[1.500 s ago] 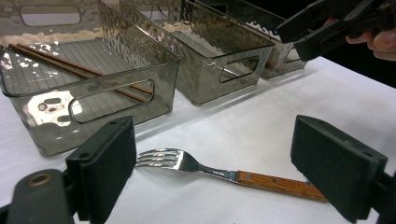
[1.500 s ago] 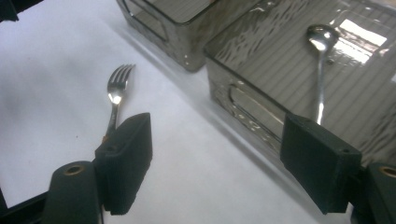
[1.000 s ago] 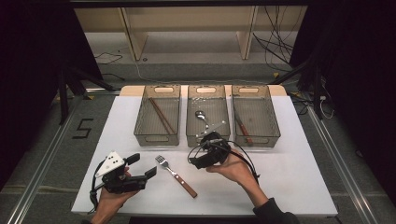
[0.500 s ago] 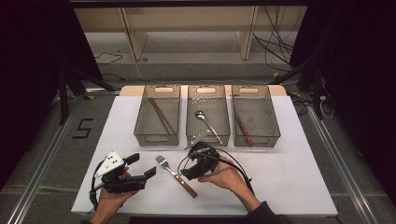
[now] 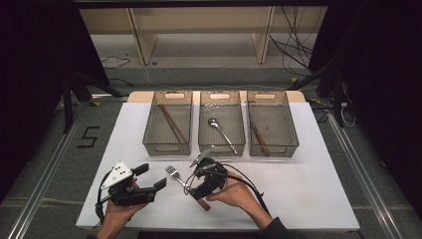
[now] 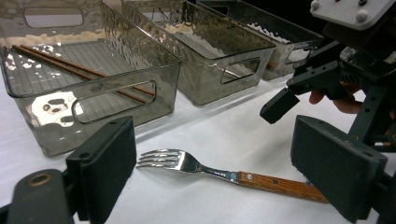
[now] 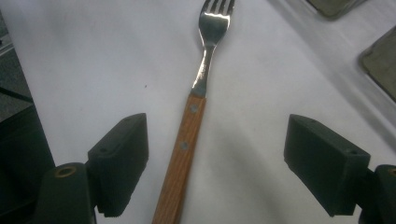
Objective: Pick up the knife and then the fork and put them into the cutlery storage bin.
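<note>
High view: sort looks mostly done. Chopsticks [image 5: 172, 123] in the left bin [image 5: 167, 123], spoon [image 5: 221, 131] in the middle bin [image 5: 221, 122], a wood-handled utensil [image 5: 258, 137] in the right bin [image 5: 271, 123]. Only the fork [image 5: 177, 177] is left loose, on the table [image 5: 308, 189] near the front edge, between the two grippers.

Right gripper [image 7: 215, 163] is over the fork's handle, jaws spread wide either side, not touching it yet. Grasp and bin drop still to do, I'd say.

Left gripper [image 6: 219, 168] is also spread, holding nothing, parked just left of the fork.

Fork lies flat. Long axis runs diagonal: tines point far-left, toward the left bin; wooden handle points near-right, under the right gripper.
</note>
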Available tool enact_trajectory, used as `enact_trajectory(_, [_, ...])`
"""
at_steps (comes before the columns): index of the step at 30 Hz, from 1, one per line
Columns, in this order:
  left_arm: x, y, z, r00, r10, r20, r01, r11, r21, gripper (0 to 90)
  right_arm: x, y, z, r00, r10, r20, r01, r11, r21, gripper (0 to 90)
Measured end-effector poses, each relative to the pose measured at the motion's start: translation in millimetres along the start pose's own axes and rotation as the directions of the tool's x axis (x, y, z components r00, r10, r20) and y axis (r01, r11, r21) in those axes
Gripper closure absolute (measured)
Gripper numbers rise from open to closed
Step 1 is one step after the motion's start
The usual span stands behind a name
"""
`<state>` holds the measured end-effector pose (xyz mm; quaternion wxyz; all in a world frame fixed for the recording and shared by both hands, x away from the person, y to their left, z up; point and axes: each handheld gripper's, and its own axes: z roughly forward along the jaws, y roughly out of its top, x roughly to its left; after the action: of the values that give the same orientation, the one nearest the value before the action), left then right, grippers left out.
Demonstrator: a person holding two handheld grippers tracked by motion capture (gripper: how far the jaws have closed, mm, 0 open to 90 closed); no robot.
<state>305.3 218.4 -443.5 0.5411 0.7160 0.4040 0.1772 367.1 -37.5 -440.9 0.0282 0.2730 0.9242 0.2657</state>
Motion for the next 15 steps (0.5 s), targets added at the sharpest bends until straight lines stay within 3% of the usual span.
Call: enact_trajectory(15, [0.6, -0.1, -0.2, 1.0, 0.002, -0.004, -0.002, 1.0, 0.001, 13.8, 7.1, 0.7, 11.2, 0.9993, -0.034, 0.012, 0.033, 0.998, 0.052, 27.5])
